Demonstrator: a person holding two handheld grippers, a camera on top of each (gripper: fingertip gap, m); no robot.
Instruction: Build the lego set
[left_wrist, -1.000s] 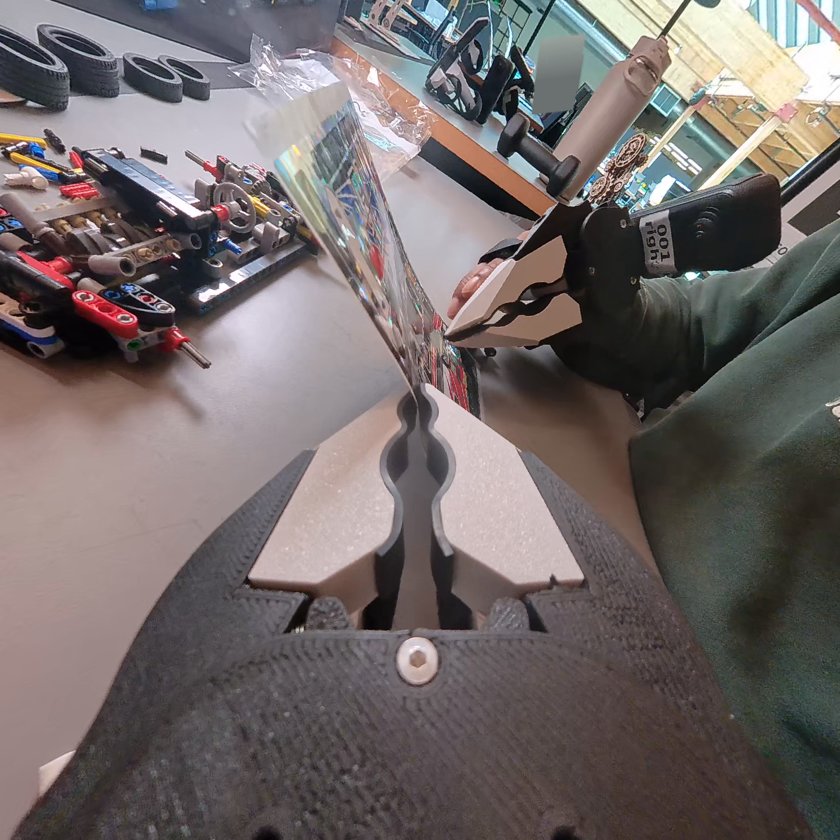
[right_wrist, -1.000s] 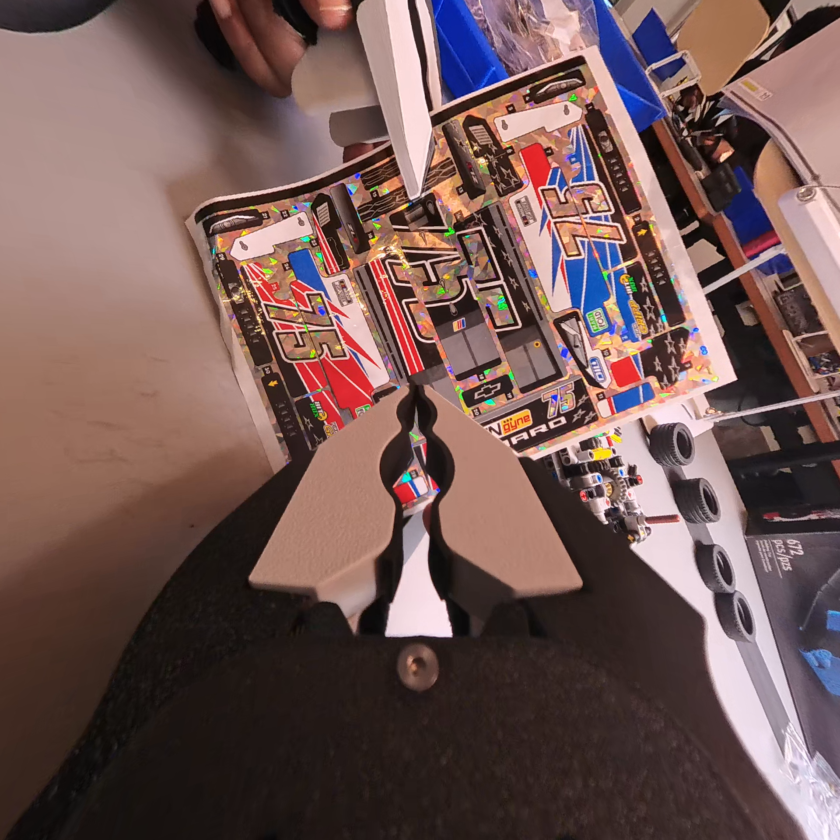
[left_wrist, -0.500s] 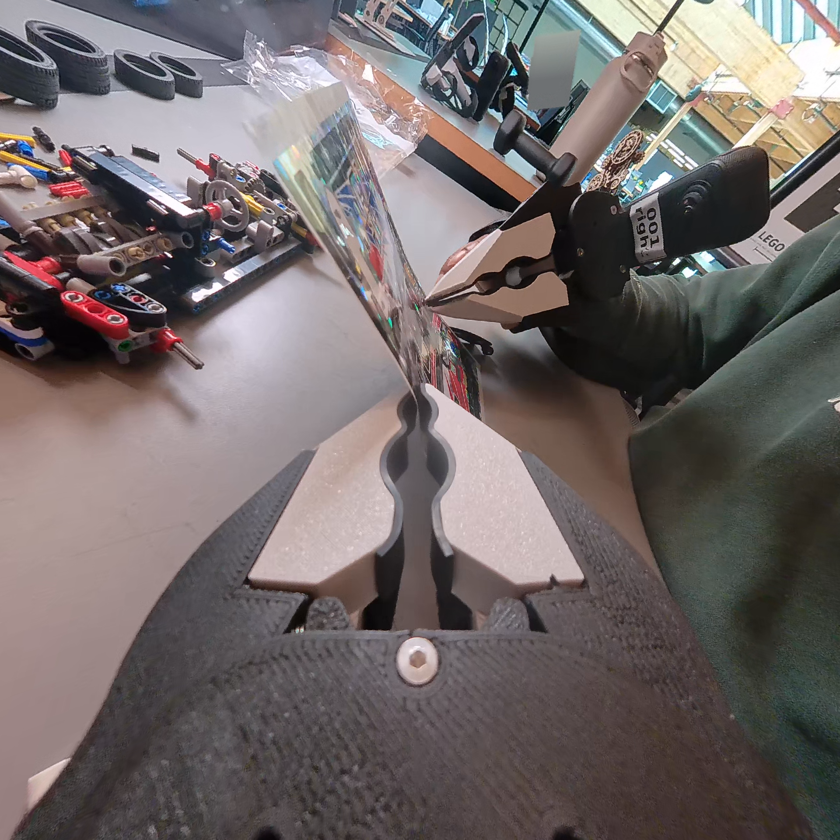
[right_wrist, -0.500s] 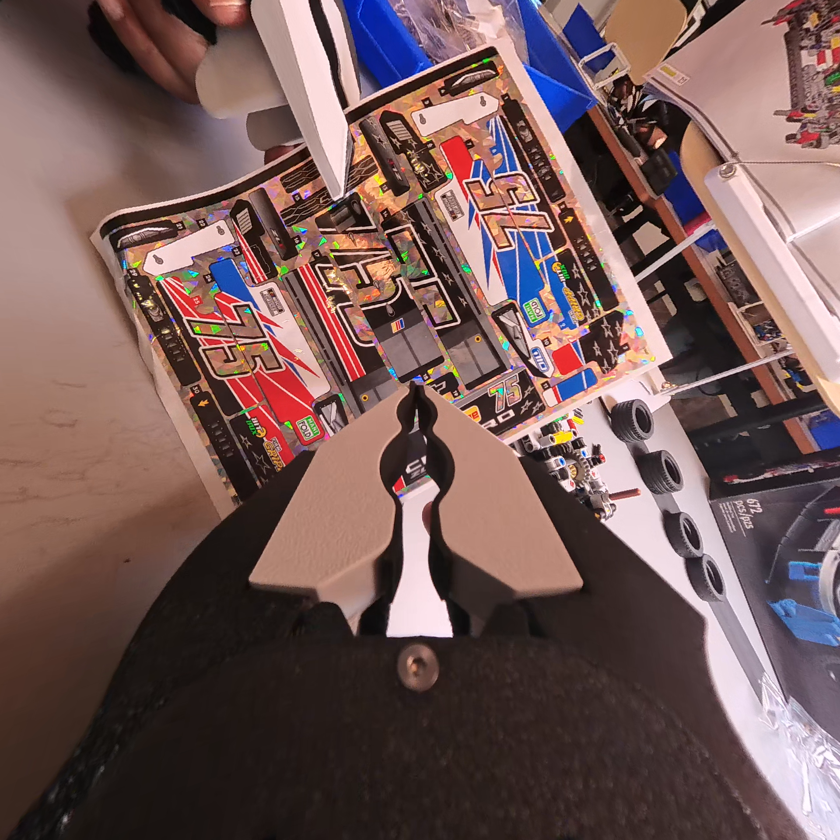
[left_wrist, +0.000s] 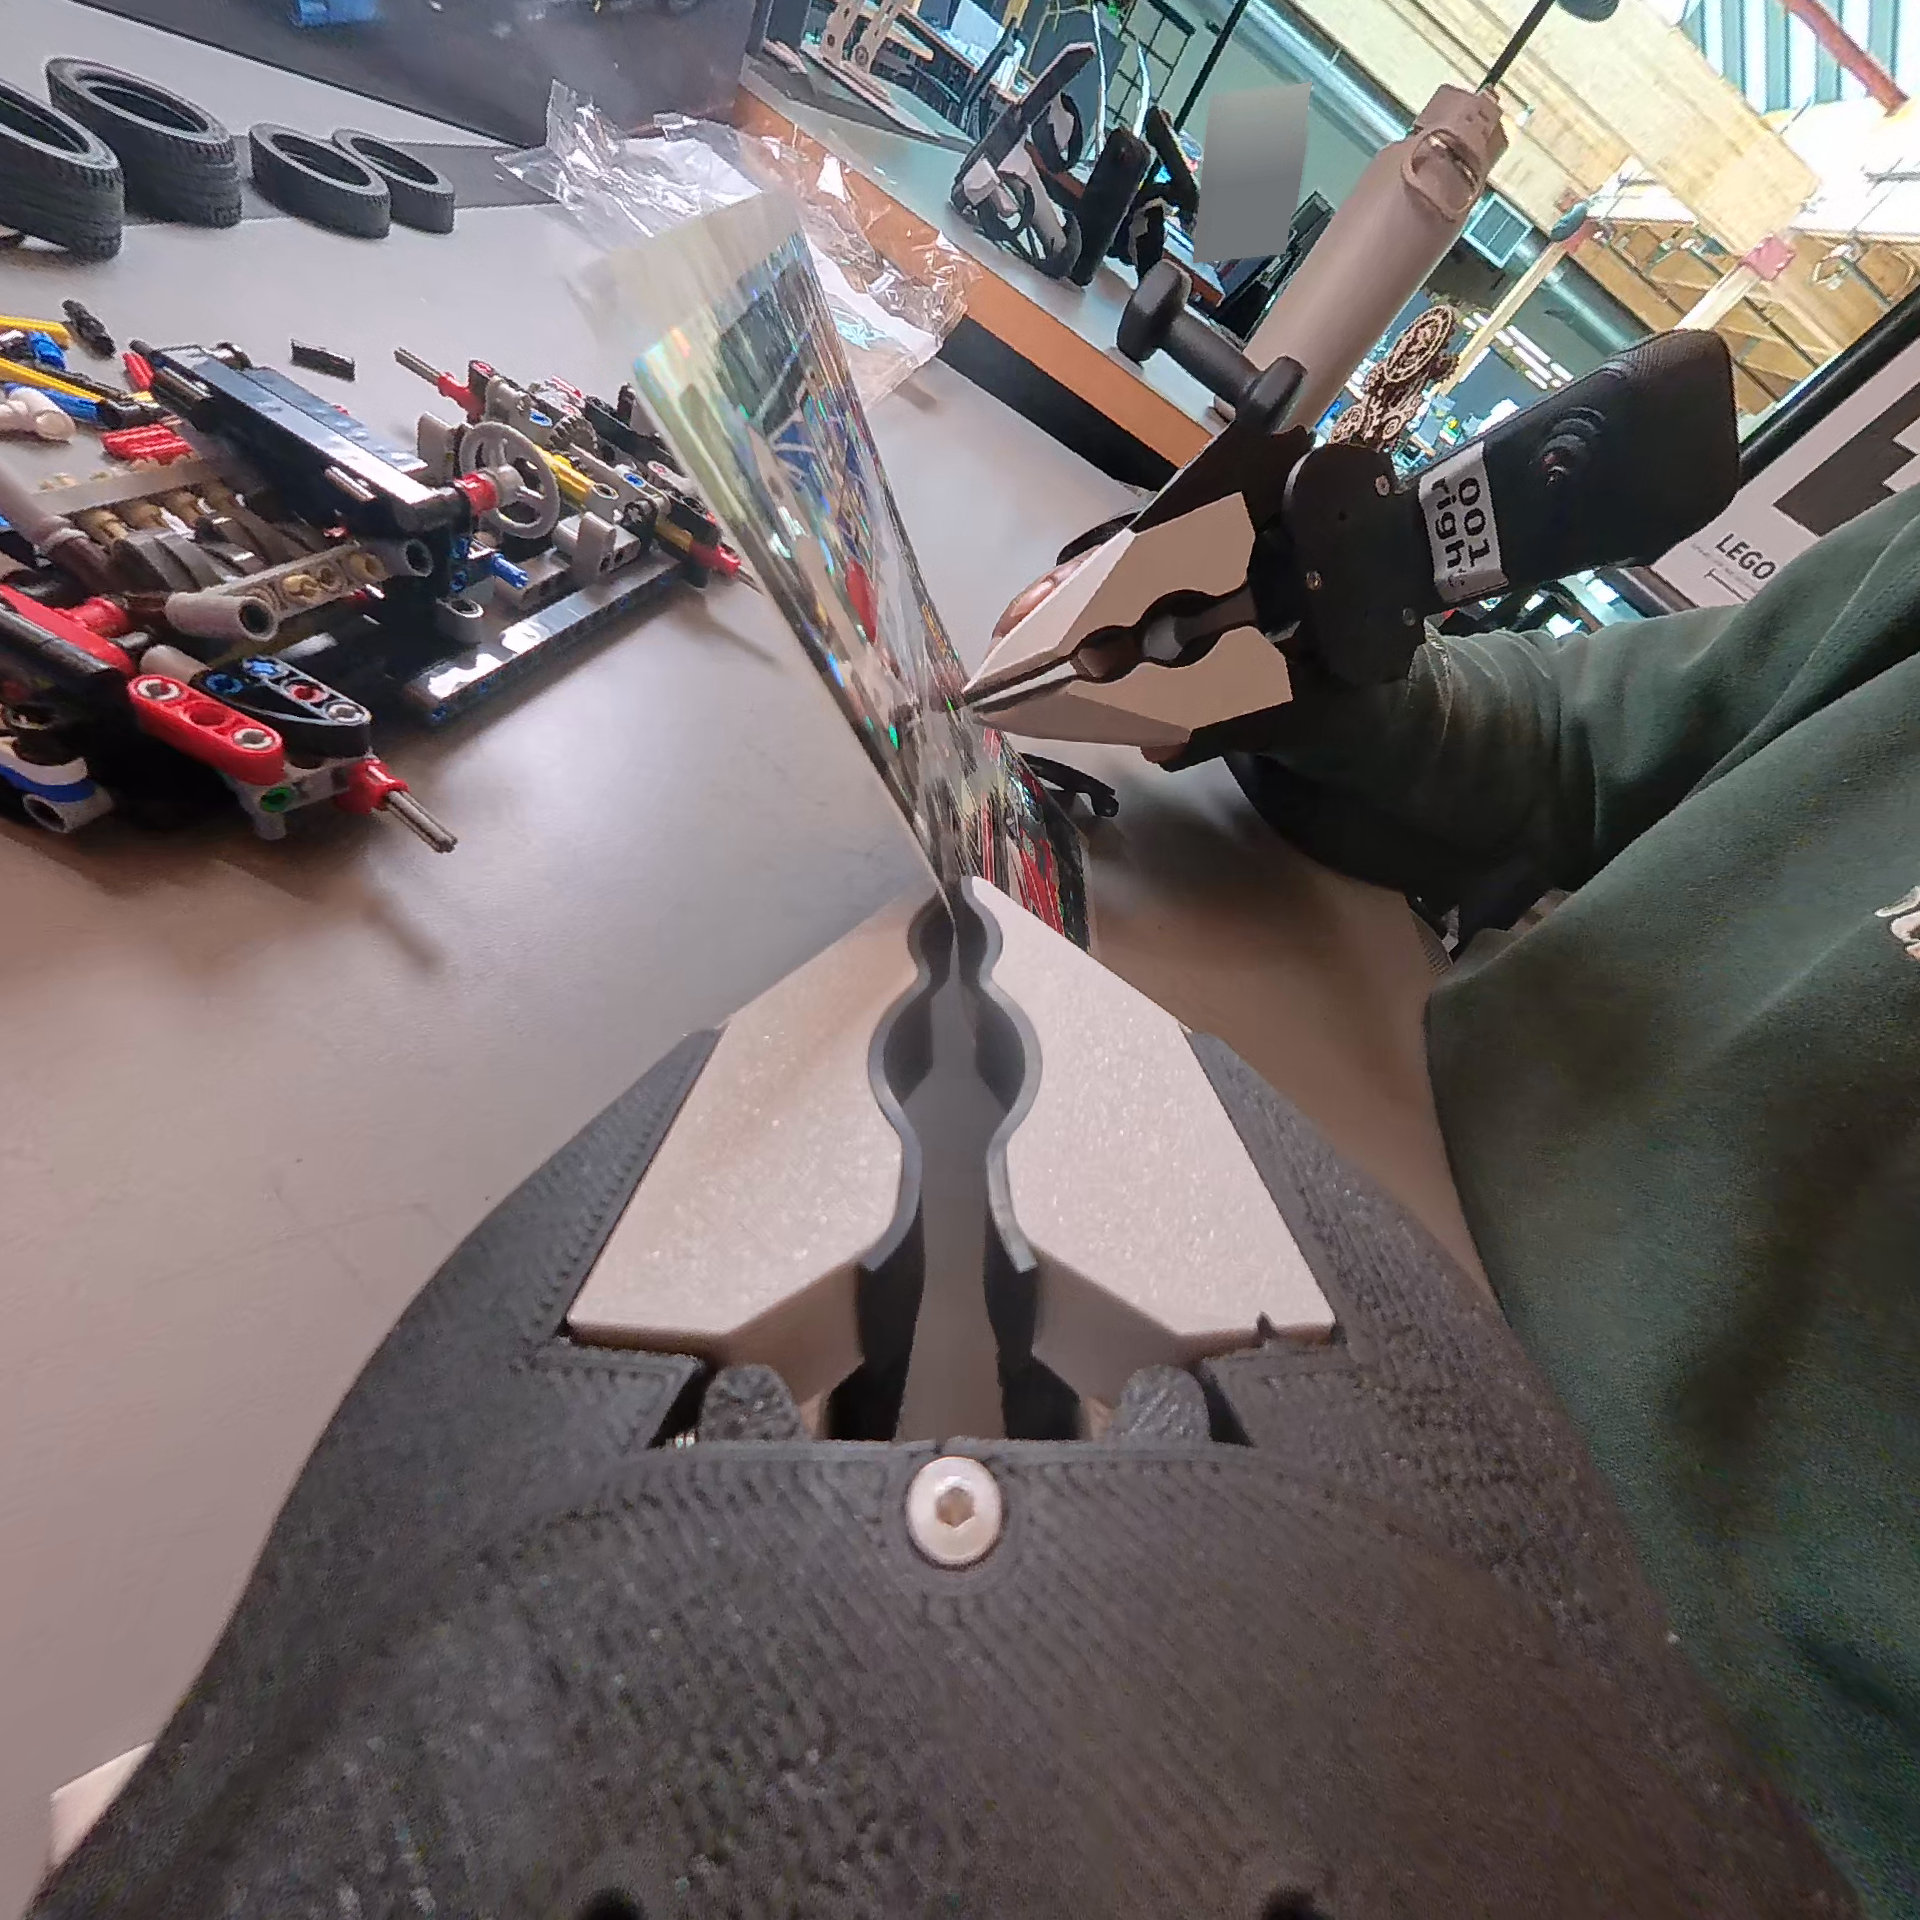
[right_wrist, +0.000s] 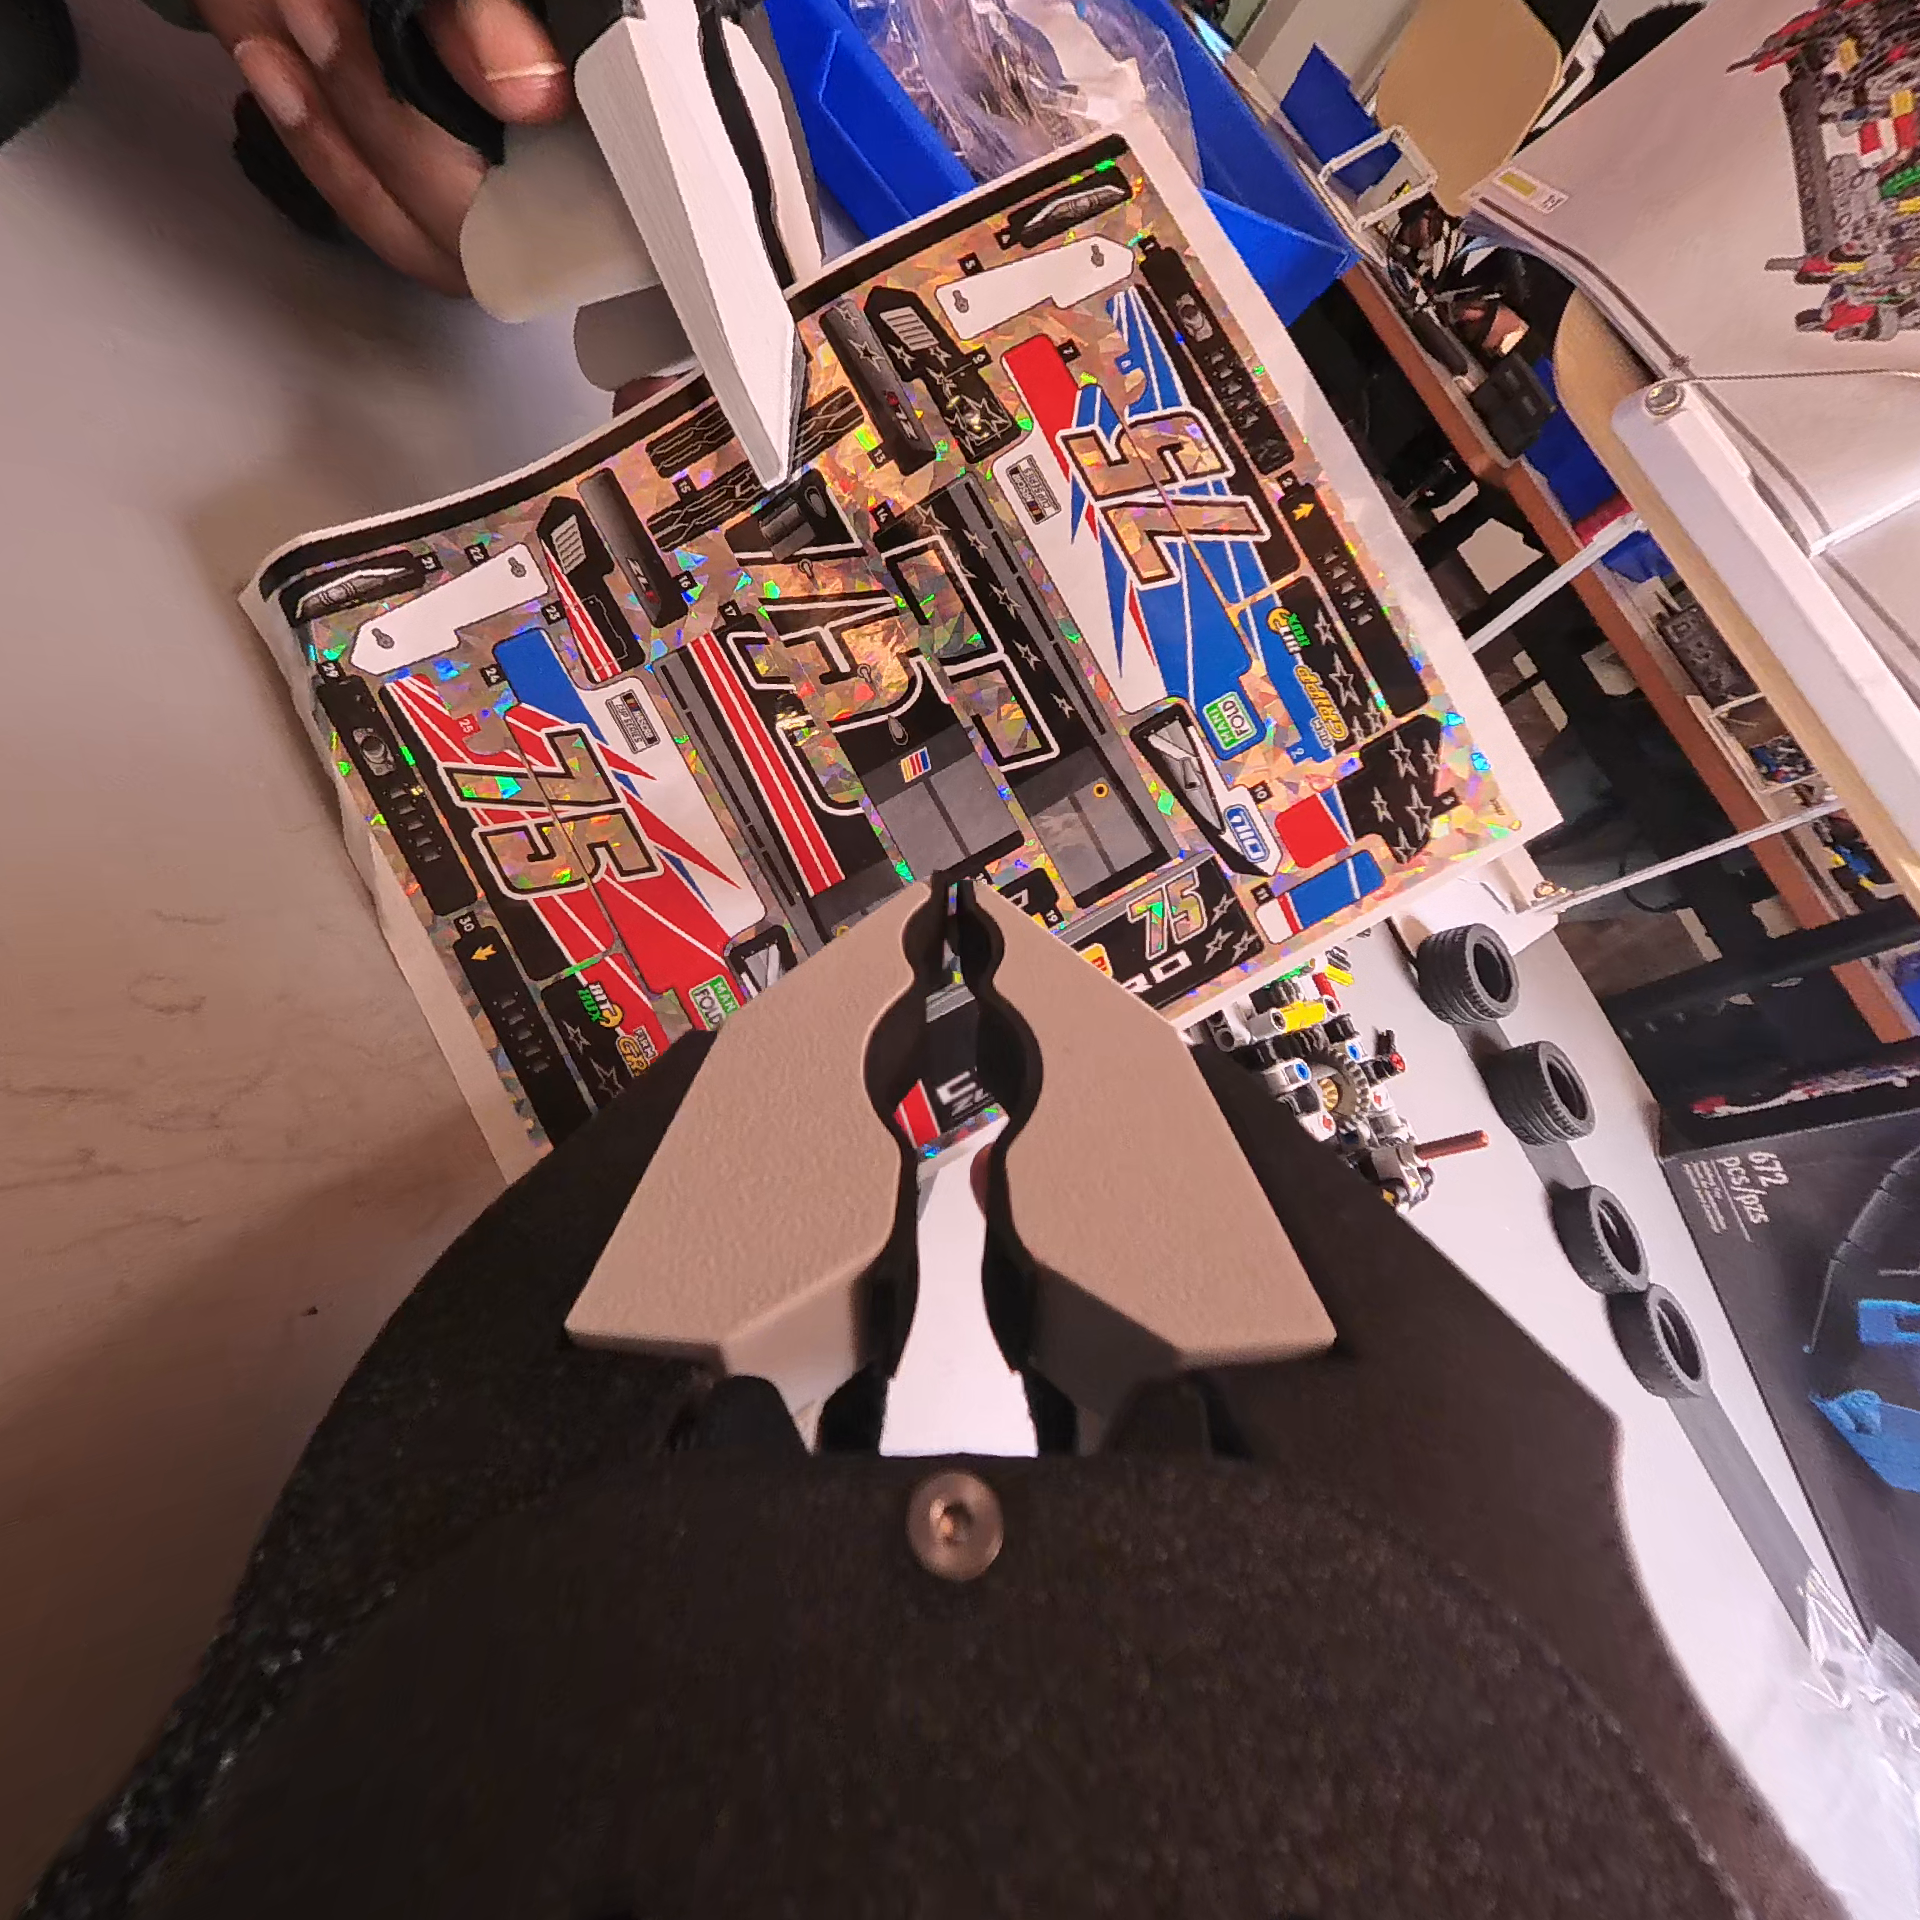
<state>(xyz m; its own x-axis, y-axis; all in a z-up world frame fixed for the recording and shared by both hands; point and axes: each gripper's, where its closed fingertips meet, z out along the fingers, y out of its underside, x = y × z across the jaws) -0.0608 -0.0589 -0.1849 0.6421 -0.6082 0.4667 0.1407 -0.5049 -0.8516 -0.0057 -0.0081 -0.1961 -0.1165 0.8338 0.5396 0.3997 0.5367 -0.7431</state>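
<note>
Above the worktop (left_wrist: 312, 1039), our left gripper (left_wrist: 961, 894) clamps the sticker sheet (right_wrist: 883, 675) upright; our right gripper (right_wrist: 956, 894), nearly closed, pinches its face.

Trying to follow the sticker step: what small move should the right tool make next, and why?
Probably slide the right tool tips under one sticker's edge to start peeling it. The left tool is shut on the sheet, holding it up on edge, and the right tool's tips, drawn together, already meet its printed face, with no sticker visibly lifted yet.
</note>
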